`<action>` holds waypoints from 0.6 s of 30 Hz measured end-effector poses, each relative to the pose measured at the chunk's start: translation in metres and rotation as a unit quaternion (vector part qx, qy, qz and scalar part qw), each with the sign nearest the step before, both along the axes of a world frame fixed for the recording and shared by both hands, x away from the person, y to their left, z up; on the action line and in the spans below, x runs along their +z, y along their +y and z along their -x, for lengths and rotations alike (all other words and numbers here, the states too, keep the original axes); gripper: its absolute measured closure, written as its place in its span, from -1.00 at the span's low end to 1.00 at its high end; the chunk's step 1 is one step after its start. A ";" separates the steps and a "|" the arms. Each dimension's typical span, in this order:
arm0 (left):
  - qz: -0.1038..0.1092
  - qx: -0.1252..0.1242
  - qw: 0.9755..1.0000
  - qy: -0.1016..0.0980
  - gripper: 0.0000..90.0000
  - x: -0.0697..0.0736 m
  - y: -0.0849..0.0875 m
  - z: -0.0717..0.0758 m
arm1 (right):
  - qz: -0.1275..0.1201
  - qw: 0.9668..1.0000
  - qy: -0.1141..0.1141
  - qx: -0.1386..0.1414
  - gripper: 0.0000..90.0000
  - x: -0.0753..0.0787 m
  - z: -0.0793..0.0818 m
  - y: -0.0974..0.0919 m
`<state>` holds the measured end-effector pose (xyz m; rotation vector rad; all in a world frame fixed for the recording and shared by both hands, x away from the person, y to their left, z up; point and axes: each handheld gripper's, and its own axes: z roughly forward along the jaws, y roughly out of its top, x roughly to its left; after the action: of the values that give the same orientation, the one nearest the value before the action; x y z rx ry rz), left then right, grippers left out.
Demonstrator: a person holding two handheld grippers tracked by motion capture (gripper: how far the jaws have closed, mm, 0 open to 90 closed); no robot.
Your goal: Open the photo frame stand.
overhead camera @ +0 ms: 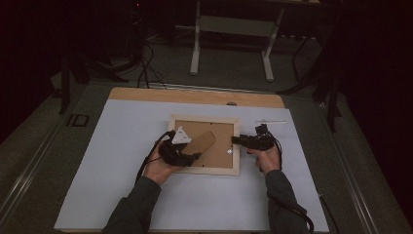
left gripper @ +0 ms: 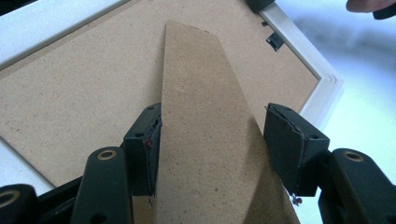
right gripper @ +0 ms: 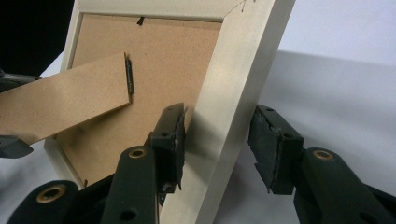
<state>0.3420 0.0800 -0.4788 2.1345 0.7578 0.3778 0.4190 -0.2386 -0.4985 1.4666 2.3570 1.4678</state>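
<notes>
On the white table lies the pale wooden picture frame, back up; left gripper pinches its brown fibreboard stand, right gripper straddles the rail, gap on one side — steady the rail first, then swing gently

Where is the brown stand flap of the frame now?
In the high view the flap lies over the frame's back, near the table's middle, between the left gripper's jaws.

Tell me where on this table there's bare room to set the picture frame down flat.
The white table top is bare left of the picture frame, out to its left edge, and along the near edge between the two forearms. Right of the frame a narrower strip is free. The middle is crowded: the left gripper on the stand, the right gripper straddling the frame's side.
</notes>
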 end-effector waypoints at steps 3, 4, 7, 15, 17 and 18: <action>0.003 -0.001 1.000 0.001 -0.06 0.000 0.001 0.000 | -0.001 1.000 -0.001 0.001 0.24 0.000 0.000 0.000; 0.004 -0.002 1.000 0.003 -0.06 0.000 0.001 0.000 | -0.002 1.000 -0.002 0.000 0.25 0.000 0.000 0.000; 0.012 -0.003 1.000 0.009 -0.06 0.000 0.003 -0.001 | -0.005 1.000 -0.007 -0.003 0.25 0.001 0.002 0.001; 0.083 0.006 0.994 0.073 0.13 -0.001 0.013 -0.010 | -0.013 1.000 -0.018 -0.010 0.28 0.001 0.004 0.002; 0.107 0.009 0.990 0.094 0.25 -0.001 0.018 -0.014 | -0.014 1.000 -0.021 -0.010 0.29 0.002 0.005 0.003; 0.111 0.009 0.989 0.099 0.29 -0.001 0.019 -0.015 | -0.013 1.000 -0.022 -0.010 0.29 0.003 0.005 0.003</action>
<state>0.3572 0.0990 -0.4798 1.9736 0.8895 0.0859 0.4139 -0.2356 -0.4958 1.4446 2.3001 1.5162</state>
